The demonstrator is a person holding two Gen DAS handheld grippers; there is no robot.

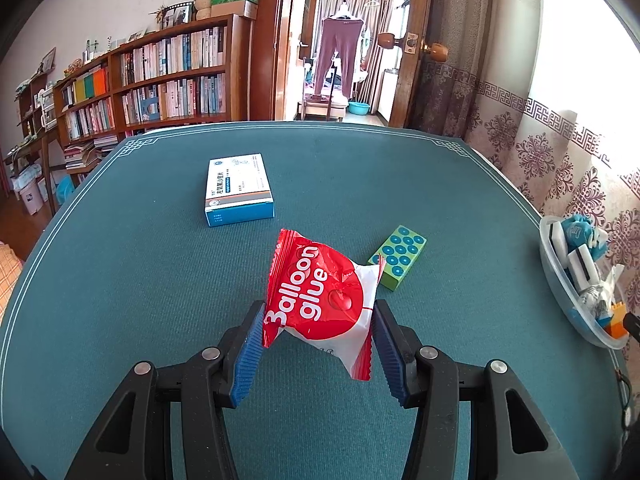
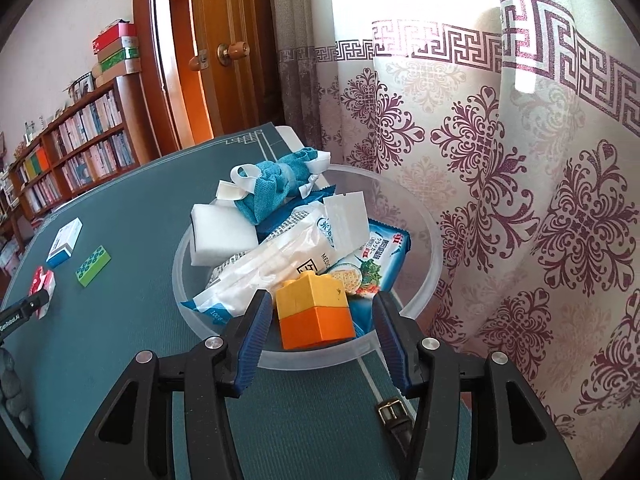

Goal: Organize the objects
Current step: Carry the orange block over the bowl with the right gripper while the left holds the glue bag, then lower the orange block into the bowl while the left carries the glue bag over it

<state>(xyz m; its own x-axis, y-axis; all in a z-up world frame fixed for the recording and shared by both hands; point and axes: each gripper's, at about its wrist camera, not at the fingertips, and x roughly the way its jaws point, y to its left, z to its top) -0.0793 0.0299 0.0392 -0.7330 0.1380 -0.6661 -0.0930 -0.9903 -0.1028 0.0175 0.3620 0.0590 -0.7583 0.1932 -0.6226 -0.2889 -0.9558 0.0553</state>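
My left gripper point(image 1: 318, 326) is shut on a red and white "Balloon glue" packet point(image 1: 320, 300), its blue pads pressing both sides; the packet looks lifted off the green table mat point(image 1: 140, 280). The packet also shows in the right wrist view point(image 2: 42, 286). My right gripper point(image 2: 318, 320) is open over the near rim of a clear plastic bowl point(image 2: 420, 240), and a yellow and orange toy block point(image 2: 314, 310) sits between its fingers, untouched. A blue and white medicine box point(image 1: 238, 188) and a green dotted box point(image 1: 398, 256) lie on the mat.
The bowl point(image 1: 560, 280) stands at the table's right edge and holds a white sponge point(image 2: 222, 236), a blue cloth bundle point(image 2: 276, 186), a cotton swab bag point(image 2: 280, 256) and a cracker packet point(image 2: 384, 256). A patterned curtain hangs right behind it. A strap buckle point(image 2: 392, 410) lies under my right gripper.
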